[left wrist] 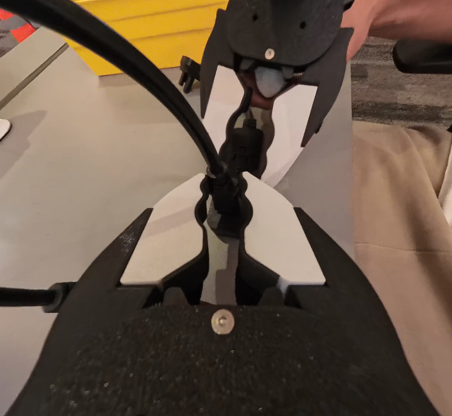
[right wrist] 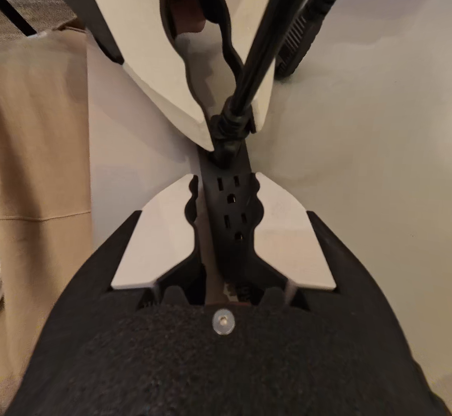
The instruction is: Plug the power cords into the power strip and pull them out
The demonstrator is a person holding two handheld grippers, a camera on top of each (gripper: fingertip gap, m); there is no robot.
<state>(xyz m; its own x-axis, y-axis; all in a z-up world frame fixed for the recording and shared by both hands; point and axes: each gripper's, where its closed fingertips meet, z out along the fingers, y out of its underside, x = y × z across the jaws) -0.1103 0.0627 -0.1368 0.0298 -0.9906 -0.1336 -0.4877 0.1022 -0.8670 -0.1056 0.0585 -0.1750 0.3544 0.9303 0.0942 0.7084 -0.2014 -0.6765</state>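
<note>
left tongs (left wrist: 223, 198): you hold them clenched on the plug (left wrist: 226, 204) of a power cord (left wrist: 97, 37), its cable arching up and away to your left.
right tongs (right wrist: 225, 211): clenched on the power strip (right wrist: 230, 208), pinning it against the worktop (right wrist: 367, 159).
key relation: the strip's long axis runs straight between the two tongs, which face each other; the plug sits over the strip's far end, nearer your left hand.
right wrist view only: two vacant sockets; a second plug (right wrist: 300, 34) lying beside.
left wrist view only: yellow bin (left wrist: 151, 12); whether the prongs are seated cannot be told.
</note>
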